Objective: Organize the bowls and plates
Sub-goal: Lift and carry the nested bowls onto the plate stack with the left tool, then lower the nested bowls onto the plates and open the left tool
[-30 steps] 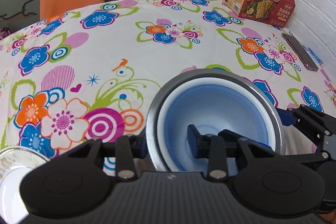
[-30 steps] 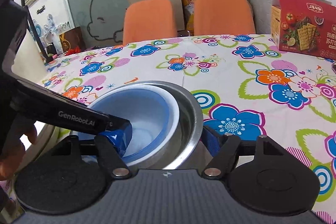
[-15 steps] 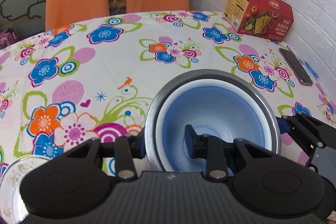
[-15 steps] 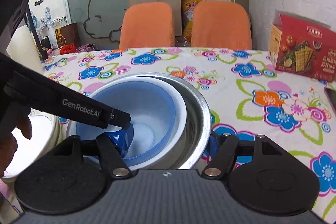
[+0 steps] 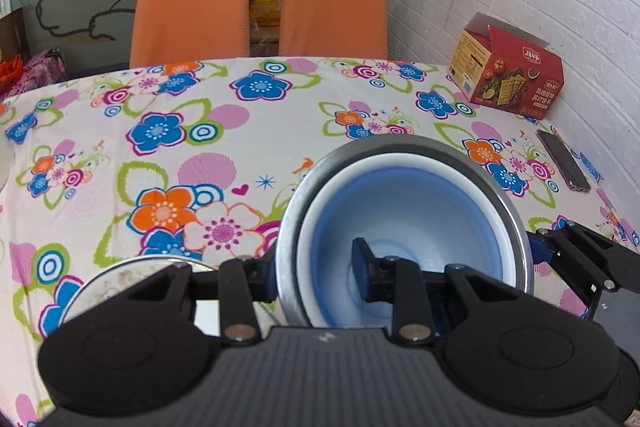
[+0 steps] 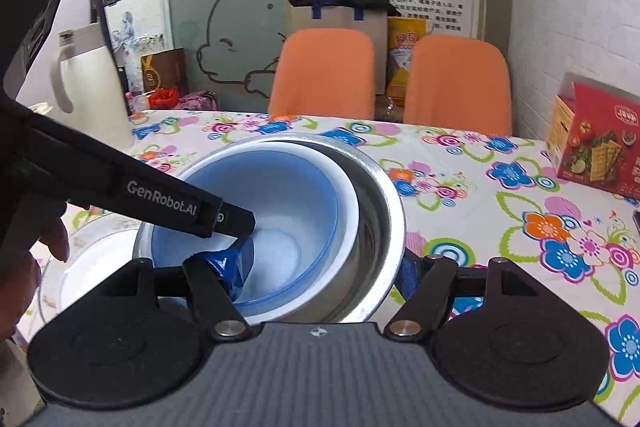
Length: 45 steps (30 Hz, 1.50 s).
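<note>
Nearest me, my left gripper (image 5: 316, 267) pinches the near wall of the nested bowls, one finger outside the steel bowl (image 5: 520, 227) and one down inside the blue bowl (image 5: 400, 211). My right gripper (image 6: 324, 271) clamps the same stack from its side: one blue-taped finger inside, the other against the steel outside. So both pairs of fingers are closed on the stack, which looks raised a little above the flowered tablecloth (image 5: 200, 147), though I cannot tell for sure whether its base is off the cloth.

Just beside the stack, low on my left, sits a round plate (image 5: 120, 279); in the right view it shows as a pale dish (image 6: 92, 267) under my left tool. I judge that plate is where the bowls should go. To do it well I should keep both grips level so the inner bowls do not slide, carry the stack over the plate's middle, lower it straight, and only then loosen one side at a time.

Farther off lie a phone (image 5: 564, 163) and a cracker box (image 5: 508, 75) by the wall, with two orange chairs (image 5: 192, 7) beyond the table.
</note>
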{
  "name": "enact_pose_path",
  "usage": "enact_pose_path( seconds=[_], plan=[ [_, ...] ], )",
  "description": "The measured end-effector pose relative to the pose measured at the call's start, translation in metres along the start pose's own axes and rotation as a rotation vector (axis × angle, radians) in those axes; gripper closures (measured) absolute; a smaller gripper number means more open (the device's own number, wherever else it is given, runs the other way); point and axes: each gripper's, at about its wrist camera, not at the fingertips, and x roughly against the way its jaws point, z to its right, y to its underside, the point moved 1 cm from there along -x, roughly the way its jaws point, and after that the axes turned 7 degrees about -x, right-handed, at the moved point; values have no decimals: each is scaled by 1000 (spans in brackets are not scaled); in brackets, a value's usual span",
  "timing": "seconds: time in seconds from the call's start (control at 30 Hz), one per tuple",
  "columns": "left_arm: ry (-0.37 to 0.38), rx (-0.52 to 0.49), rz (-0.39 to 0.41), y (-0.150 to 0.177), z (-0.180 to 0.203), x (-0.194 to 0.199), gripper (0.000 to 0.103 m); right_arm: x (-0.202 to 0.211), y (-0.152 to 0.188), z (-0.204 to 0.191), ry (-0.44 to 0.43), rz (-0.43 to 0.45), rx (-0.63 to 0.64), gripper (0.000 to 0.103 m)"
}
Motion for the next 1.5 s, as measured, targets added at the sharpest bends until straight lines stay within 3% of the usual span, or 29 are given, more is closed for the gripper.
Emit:
enact_pose_path(
  seconds=[0.23,0.47,0.87,0.97,1.03,1.13,1.27,1.5],
  plan=[
    [-94,62,37,28,-49,43,73,-10,-3,-55,-116,1,65,44],
    [-185,146,9,65,-96,65,74,-23,12,-103,-238,-66,108,44],
    [-175,187,-70,90,-110,36,74,-47,35,-104,-257,-188,57,43],
    [-188,176,-57,88,-109,34,72,-49,37,-103,-248,-177,52,44],
    [-201,175,-45,86,-108,36,55,-51,35,-104,-239,-180,59,44],
    [-218,179,-1,83,-109,44,40,-46,33,-104,-208,-142,78,43],
    [-302,182,41,75,-111,53,37,-38,25,-91,-197,-82,16,43],
    [-253,241,84,64,-107,59,33,-22,13,-43,-144,11,-136,42]
  ],
)
